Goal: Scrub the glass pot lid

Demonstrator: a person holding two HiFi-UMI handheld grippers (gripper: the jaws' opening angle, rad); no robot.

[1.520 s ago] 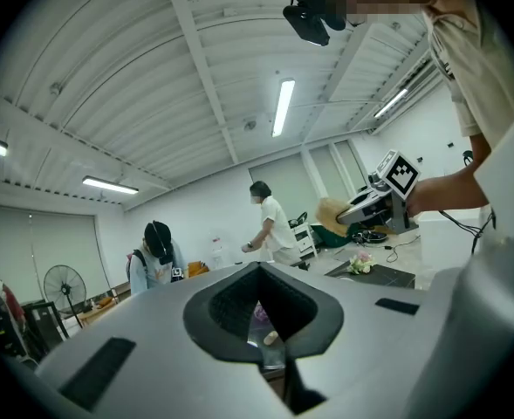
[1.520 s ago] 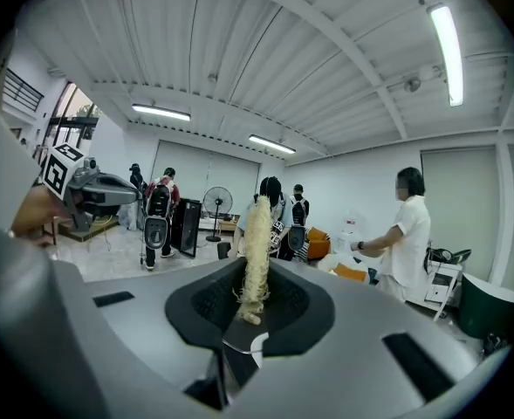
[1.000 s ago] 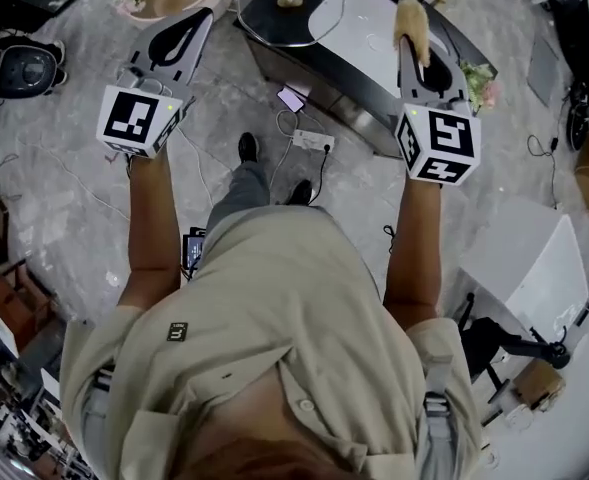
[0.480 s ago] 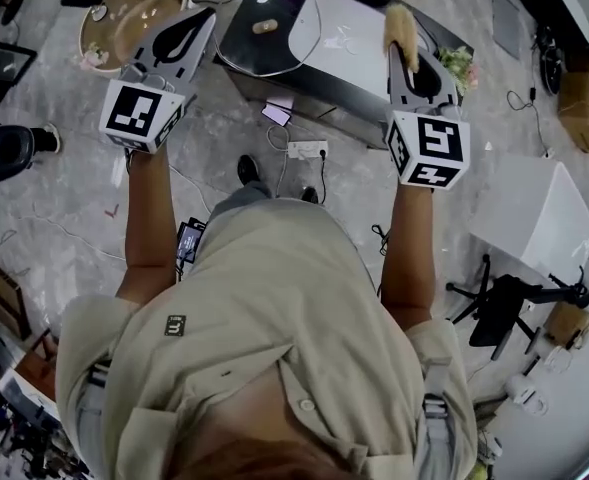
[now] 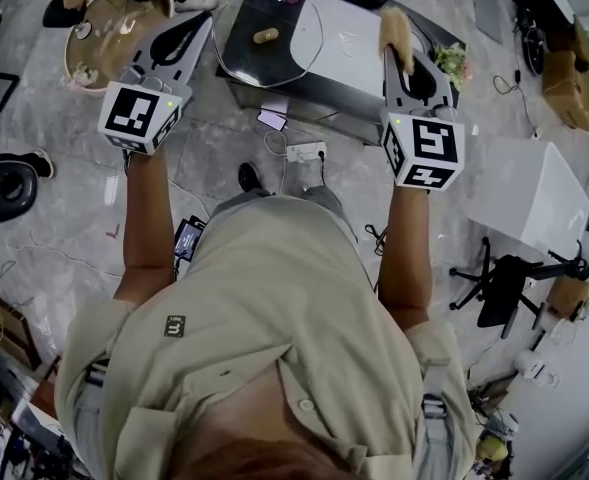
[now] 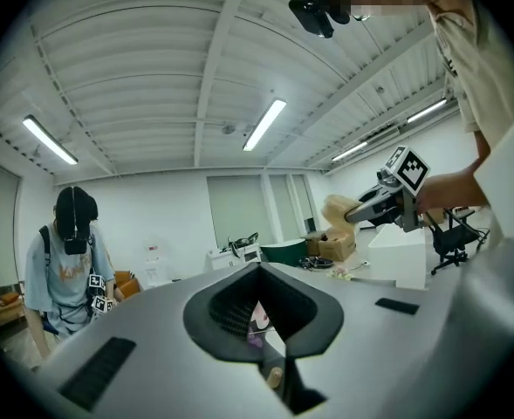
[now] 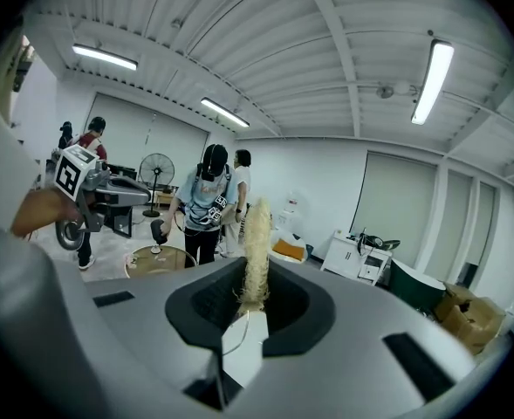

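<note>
- Two grippers: left gripper (image 5: 202,23) pressed together, empty; right gripper (image 5: 392,56) pinching a tan scrubber (image 5: 395,30).
- Lid (image 5: 294,13) lies on the table (image 5: 356,43), between them.
- Shirt patch (image 5: 177,328): print unreadable.

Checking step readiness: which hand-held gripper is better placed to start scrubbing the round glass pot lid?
Right, likely: the right hand-held gripper is shut on the tan fibrous scrubber, close to the round glass pot lid. The left hand-held gripper is shut and empty.
</note>
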